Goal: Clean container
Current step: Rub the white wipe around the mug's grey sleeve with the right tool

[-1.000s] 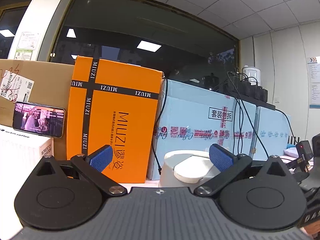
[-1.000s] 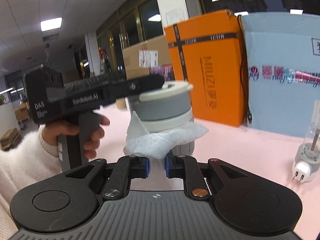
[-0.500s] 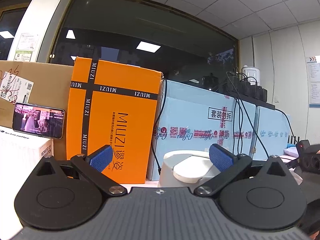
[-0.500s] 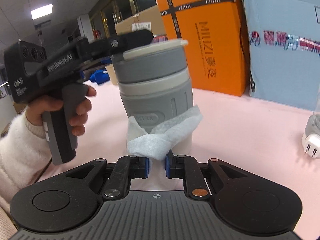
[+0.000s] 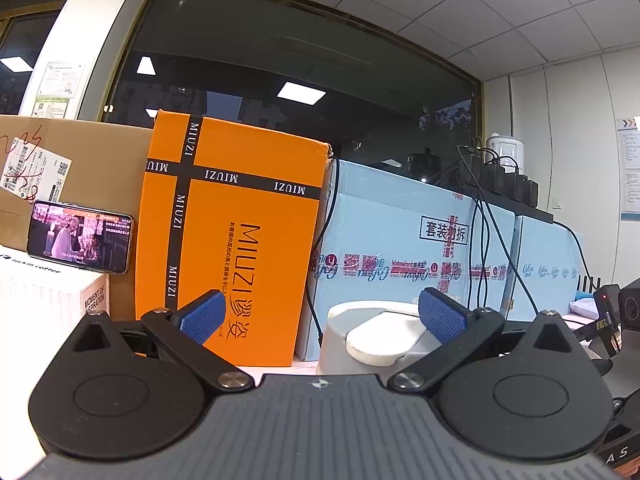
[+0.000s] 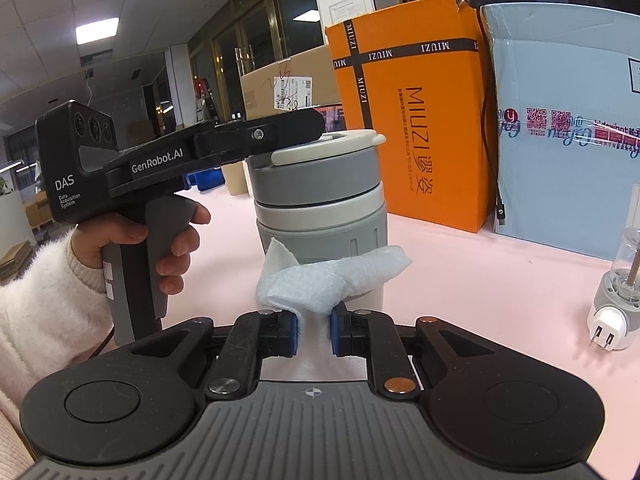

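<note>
Hand (image 6: 132,248): wrapped round the grey handle of the left tool, white fuzzy sleeve behind it.
Left gripper (image 5: 320,316): fingers spread wide, blue pads either side of the lid top; reached over the container's lid from the left in the right wrist view.
Container (image 6: 320,204): grey cup with white band and white lid, upright on the pink table (image 6: 480,280), centre of view.
Wipe (image 6: 332,280): white, crumpled, pressed against the container's lower wall.
Right gripper (image 6: 313,334): pads drawn close, pinched on the wipe.
Orange box (image 6: 416,116): upright behind the container, "MIUZI" printed.
Blue carton (image 6: 568,128): just right of the orange box.
Plug adapter (image 6: 612,320): on the table, far right, well apart from the container.
</note>
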`<state>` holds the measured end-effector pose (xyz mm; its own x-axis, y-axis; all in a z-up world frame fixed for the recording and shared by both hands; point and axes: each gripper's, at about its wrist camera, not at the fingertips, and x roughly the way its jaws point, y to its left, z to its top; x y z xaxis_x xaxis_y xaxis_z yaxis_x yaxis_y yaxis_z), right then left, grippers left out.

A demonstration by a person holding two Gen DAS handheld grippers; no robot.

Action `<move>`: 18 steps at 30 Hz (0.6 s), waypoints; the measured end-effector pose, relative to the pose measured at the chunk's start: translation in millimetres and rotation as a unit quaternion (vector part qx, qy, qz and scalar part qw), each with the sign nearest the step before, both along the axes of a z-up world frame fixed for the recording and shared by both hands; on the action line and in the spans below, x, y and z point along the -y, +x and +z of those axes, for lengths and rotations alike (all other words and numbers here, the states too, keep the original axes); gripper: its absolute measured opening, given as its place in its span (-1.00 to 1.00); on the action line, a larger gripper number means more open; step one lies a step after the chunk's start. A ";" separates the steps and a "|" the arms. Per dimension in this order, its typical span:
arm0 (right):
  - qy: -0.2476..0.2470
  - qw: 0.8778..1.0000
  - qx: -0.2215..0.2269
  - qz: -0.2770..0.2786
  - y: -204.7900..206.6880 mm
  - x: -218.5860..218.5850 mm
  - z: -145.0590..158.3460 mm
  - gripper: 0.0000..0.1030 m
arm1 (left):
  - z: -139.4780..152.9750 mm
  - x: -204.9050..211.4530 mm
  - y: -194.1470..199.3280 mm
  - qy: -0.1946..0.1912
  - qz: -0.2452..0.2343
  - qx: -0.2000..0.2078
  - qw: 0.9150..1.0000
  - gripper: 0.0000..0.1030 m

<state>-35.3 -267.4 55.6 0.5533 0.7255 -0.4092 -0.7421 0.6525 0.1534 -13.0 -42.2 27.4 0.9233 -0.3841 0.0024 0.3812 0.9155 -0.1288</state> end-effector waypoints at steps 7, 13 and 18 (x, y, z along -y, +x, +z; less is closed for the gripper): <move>-0.030 0.999 -0.034 0.005 7.7 -9.4 -16.2 -0.73 | -0.2 2.5 -1.7 0.004 -0.009 0.004 1.000 1.00; -0.030 0.999 -0.038 -0.003 10.7 -8.3 -17.7 -0.73 | -0.4 1.4 -1.7 0.002 -0.007 0.004 1.000 1.00; -0.016 1.000 -0.007 -0.009 3.3 -1.0 -3.1 -0.73 | -0.6 1.9 -2.2 0.003 -0.005 0.005 1.000 1.00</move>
